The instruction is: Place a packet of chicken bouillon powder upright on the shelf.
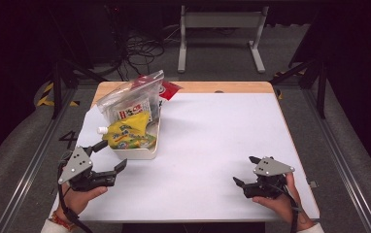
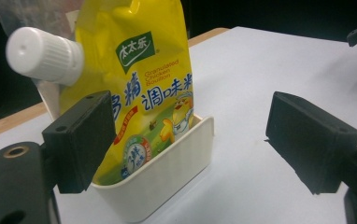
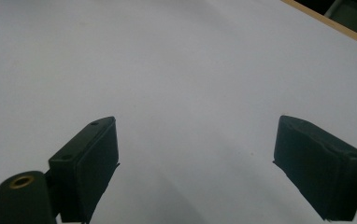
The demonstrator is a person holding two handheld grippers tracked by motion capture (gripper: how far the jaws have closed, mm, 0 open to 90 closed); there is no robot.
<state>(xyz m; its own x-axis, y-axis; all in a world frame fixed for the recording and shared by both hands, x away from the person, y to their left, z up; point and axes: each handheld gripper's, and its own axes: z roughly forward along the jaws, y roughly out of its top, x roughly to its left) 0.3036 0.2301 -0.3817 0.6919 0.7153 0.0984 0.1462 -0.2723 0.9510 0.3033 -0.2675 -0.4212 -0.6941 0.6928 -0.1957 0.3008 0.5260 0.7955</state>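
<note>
Yellow pouch [image 1: 126,134]: left of centre in the high view, standing in white bin [image 1: 140,153]. Left gripper [image 1: 109,160]: lower left, jaws wide, empty. Right gripper [image 1: 244,171]: lower right, jaws wide, empty.

High view: above the near edge, looking forward and down over the whole white-topped wooden table [image 1: 212,141], from afar.
Left gripper view: low, close, facing the cream plastic tray [image 2: 167,172] at lower centre.
Right gripper view: low, close, facing bare tabletop.
Shared: tray, also upper left in the high view [image 1: 137,154].
</note>
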